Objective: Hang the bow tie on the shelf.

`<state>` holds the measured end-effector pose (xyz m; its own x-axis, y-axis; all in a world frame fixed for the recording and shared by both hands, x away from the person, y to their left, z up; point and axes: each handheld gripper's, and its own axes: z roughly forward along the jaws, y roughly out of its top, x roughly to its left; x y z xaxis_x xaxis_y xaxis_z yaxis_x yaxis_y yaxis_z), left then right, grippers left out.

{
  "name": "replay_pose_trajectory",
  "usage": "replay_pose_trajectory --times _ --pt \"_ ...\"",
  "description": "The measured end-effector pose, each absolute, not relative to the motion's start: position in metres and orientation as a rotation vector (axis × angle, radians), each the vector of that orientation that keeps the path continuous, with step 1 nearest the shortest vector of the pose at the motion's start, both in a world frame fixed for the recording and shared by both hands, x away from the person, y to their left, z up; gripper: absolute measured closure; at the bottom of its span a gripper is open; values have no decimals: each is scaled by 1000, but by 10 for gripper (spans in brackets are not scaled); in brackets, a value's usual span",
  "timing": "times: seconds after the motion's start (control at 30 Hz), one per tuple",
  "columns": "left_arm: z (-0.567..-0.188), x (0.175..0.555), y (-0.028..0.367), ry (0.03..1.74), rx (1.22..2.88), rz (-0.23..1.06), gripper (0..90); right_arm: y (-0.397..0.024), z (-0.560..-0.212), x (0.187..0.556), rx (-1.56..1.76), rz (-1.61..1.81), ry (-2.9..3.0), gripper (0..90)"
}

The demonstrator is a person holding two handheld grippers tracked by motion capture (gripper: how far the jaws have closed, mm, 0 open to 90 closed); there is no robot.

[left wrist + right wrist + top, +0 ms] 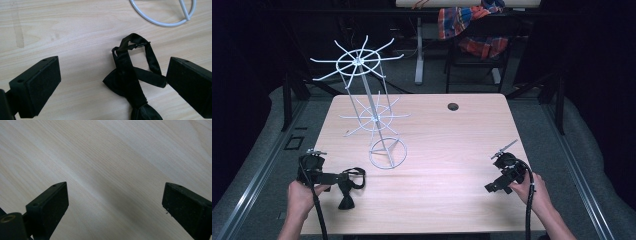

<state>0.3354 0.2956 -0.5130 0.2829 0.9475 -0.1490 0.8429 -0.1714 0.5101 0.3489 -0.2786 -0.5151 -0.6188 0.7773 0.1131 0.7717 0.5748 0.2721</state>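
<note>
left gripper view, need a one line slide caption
Open left gripper straddling a black bow tie on the wooden table, white rack base beyond.

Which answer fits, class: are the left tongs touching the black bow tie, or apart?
Cannot tell. In the left gripper view, the open left tongs straddle the bow tie; its strap meets the right jaw's edge, but contact isn't plain.

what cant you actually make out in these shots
- Bow tie: its lower end is cut off by the left gripper view's bottom edge.
- Rack: the left gripper view's top edge cuts off all but its base ring.
- Cloth behind the table: blurred and dim in the high view.
</note>
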Motion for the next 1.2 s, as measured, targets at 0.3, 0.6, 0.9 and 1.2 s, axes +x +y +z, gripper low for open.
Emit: replay_pose_trajectory --times 0.3,0.6,0.9,1.2 --pt "-517 347 292 1587 2043 206 272 -279 -517 349 1382 475 2770 67" --pt "-520 357 290 1570 2048 190 424 -279 -518 349 1393 465 2766 70" --pt "-530 363 290 1554 2093 118 569 -279 -518 349 1365 442 2772 71" --pt "-522 361 287 1526 2102 143 852 -280 -516 348 1379 447 2769 73"
